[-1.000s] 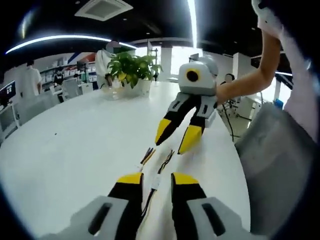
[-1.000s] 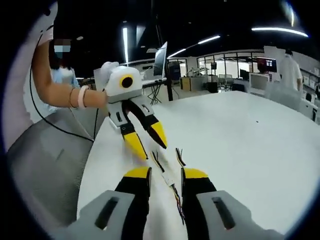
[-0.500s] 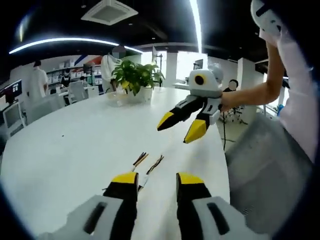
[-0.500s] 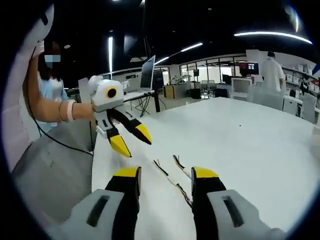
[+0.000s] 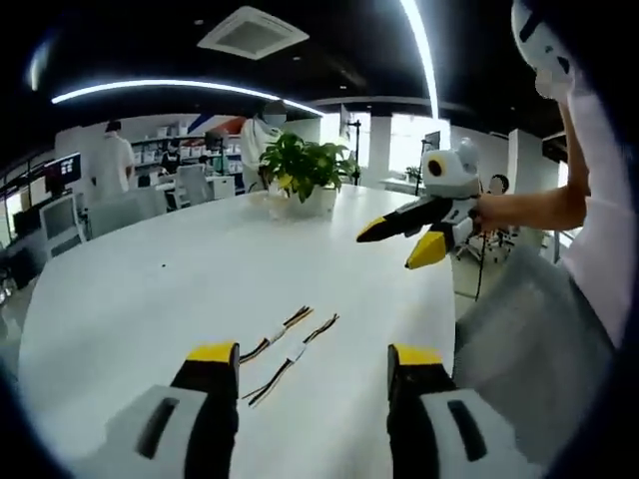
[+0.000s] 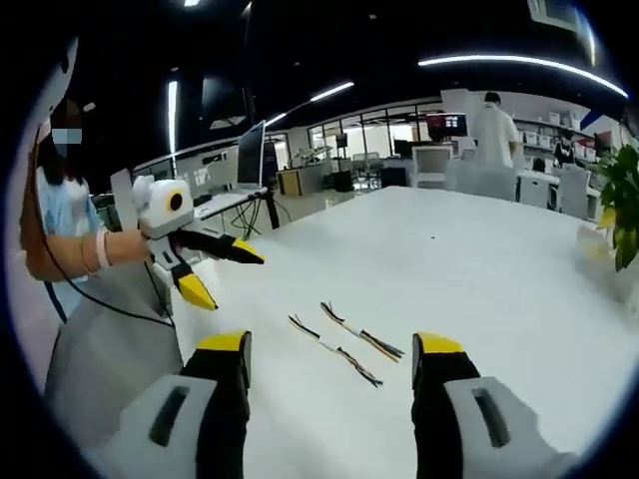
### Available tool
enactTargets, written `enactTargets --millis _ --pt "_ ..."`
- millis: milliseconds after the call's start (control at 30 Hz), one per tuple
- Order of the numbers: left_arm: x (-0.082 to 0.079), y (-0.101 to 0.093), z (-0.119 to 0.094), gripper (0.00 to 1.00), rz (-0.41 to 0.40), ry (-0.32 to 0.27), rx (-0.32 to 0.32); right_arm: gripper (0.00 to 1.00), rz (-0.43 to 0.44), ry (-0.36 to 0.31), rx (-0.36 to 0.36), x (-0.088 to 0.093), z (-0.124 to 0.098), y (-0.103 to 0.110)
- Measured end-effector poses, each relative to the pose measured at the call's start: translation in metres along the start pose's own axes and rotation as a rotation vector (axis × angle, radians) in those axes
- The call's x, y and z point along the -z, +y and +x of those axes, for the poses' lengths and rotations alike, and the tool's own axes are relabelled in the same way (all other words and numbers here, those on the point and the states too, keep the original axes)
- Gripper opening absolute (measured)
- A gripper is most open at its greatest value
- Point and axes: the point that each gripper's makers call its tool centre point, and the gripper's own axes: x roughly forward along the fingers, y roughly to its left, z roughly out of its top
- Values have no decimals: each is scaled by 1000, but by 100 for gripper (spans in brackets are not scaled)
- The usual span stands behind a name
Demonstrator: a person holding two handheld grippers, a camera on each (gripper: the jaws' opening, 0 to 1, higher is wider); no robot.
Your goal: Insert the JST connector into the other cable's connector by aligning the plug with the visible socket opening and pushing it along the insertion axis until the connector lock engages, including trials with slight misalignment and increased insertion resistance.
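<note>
A wide white table (image 5: 130, 289) carries a potted plant (image 5: 305, 170) at its far side, and near its edge two short cables lie side by side, close but apart. Each cable, the left cable (image 5: 270, 339) and the right cable (image 5: 295, 357) as the left gripper view has them, shows a small pale block at mid-length, with dark and coloured wires running out both ways; whether those blocks are joined connector pairs or single housings is too small to tell. Judging by that, the mating either is finished or has not begun; nothing is in hand now. The left gripper (image 5: 315, 364) hovers above the table with its jaws wide apart and empty, the cables lying ahead of and between its tips, untouched. The right gripper (image 6: 334, 349) is likewise spread wide and empty, the same cables (image 6: 344, 342) ahead between its tips. Each gripper shows in the other's view, held up off the table.
</note>
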Motion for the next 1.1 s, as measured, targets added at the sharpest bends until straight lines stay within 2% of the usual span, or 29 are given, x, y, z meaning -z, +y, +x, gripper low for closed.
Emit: enactTargets --millis 100,233,333,467,500,567,667,700,733,800,900,1000,1033,1100 --pt "-9 -5 -9 73 7 -51 -10 71 0 10 15 5 -7 1" --pt "-11 -5 -19 79 -18 -66 -37 77 1 27 18 10 -11 4" --pt "-14 -8 -25 85 -40 -63 -67 82 5 31 24 11 -14 6" --pt "-10 -7 -33 91 -95 -44 -108 90 15 36 33 12 -16 9" --pt "-3 -4 -37 95 -115 -10 -143 92 25 52 39 14 -17 11" --pt "-1 -4 -40 99 -117 -15 -156 100 58 87 61 21 -18 11" --pt "3 -4 -46 99 -164 -14 -172 100 80 99 59 24 -19 13" --pt "-4 -5 -47 99 -132 -62 -170 100 91 101 56 26 -19 14" --pt "-7 -5 -47 99 -121 -77 -171 100 100 109 52 27 -19 16" --pt "-7 -8 -50 99 -137 -70 -172 100 101 117 50 30 -19 19" --pt "0 -8 -52 99 -171 -19 -187 100 95 121 55 30 -20 22" --pt "-1 -12 -54 99 -186 -39 -188 100 95 115 61 30 -21 23" --pt "1 -14 -55 99 -227 -37 -188 100 98 116 63 30 -22 24" --pt "5 -14 -57 99 -247 -19 -197 100 101 114 70 30 -23 24"
